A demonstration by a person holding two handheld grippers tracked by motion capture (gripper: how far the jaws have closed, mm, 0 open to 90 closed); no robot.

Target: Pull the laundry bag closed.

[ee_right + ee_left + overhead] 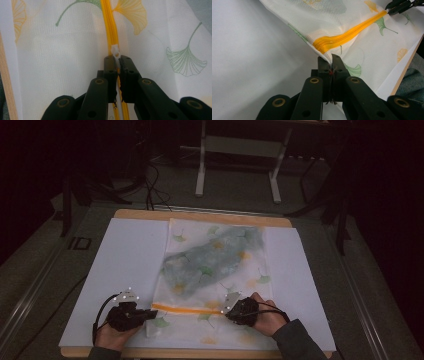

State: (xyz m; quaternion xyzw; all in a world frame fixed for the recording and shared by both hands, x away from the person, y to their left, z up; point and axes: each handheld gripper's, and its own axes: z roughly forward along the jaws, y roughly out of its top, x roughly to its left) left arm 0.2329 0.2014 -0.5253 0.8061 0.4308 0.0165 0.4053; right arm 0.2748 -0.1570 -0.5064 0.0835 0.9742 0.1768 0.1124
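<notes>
High view has a white mesh bag [215, 270] with ginkgo leaf prints lying flat on a white sheet [120, 270] over the table [200, 216], something grey-green bundled inside it toward the far end. Its orange zipper [187, 309] runs left to right across the near end. The left gripper [150, 313] is clamped on the bag's fabric right at the zipper's left end, pulling the corner up a bit. The right gripper [225, 311] is pinched tight on the small white zipper pull [115, 51] at the right end.
</notes>
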